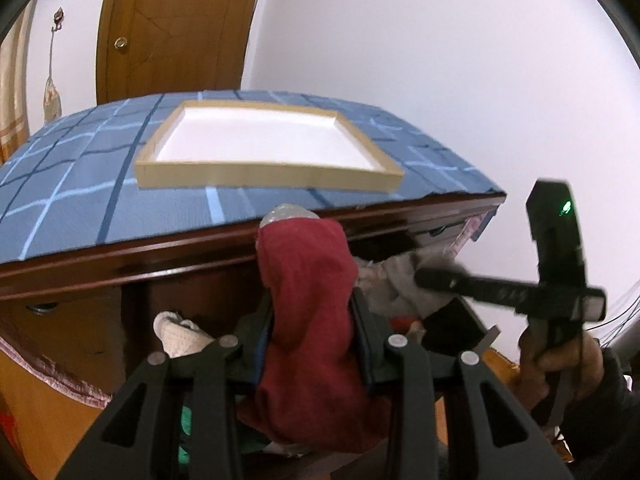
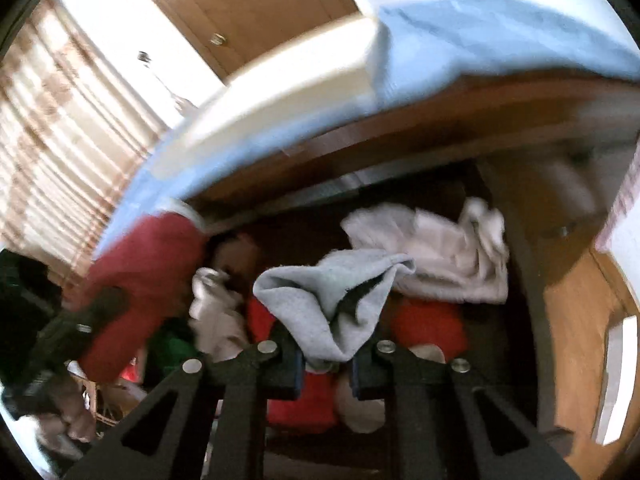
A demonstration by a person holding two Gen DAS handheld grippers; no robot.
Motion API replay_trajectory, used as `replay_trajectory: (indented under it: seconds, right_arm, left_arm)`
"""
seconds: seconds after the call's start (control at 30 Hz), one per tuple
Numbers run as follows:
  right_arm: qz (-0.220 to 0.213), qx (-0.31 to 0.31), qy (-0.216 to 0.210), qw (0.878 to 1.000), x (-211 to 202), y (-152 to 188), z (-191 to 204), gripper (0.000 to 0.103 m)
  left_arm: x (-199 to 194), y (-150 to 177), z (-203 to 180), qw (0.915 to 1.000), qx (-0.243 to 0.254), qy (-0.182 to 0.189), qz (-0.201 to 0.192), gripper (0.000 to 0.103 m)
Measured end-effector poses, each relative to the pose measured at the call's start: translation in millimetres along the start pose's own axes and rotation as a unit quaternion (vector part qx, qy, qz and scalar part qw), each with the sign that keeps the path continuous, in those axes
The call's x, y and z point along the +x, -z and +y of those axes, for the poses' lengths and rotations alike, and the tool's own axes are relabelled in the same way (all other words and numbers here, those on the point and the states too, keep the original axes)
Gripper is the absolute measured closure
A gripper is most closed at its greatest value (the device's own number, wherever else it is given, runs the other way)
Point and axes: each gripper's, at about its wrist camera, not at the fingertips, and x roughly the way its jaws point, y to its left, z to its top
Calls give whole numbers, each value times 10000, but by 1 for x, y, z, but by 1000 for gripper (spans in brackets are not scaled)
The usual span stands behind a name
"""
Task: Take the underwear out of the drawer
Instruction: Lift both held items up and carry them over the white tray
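My left gripper (image 1: 313, 312) is shut on dark red underwear (image 1: 308, 320) and holds it up in front of the open drawer (image 1: 200, 308), near the tabletop's edge. It also shows in the right wrist view (image 2: 140, 280) at the left. My right gripper (image 2: 326, 354) is shut on a grey garment (image 2: 332, 292) lifted over the drawer's clothes. In the left wrist view the right gripper (image 1: 424, 276) reaches in from the right with grey cloth (image 1: 396, 280) at its tips.
A blue checked cloth (image 1: 80, 184) covers the tabletop, with a shallow wooden tray (image 1: 264, 178) on it. In the drawer lie white garments (image 2: 444, 248), red items (image 2: 428, 324), a green one (image 2: 172, 348) and a white knit piece (image 1: 180, 336). A wooden door (image 1: 172, 24) stands behind.
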Motion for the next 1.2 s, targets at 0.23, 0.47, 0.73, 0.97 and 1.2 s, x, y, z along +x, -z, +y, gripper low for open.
replay_trajectory:
  seconds: [0.23,0.47,0.73,0.97,1.2]
  right_arm:
    - [-751,-467,-514,9948,-51,-40,43,85]
    - [-1296,-779,-664,9863,-49,-92,82,85]
    - [-1881,-872,-514,9769,-20,-150,109,85]
    - [-1765,-634,-290,9818,36,-204,108,85]
    - [-1539,-164,-113,9879,87,-242,94,85]
  left_arm:
    - [-29,-24,0,9986,121,-149,-491,70]
    - [-35,-64,9,9932,321,-631,-923,70]
    - [4,-114,31,9878,313,-1062,-1091,70]
    - [51,-150,53,9874,123,-1191,-1034,70]
    - [99,-177,73,9889,-104,-1272,-765,70]
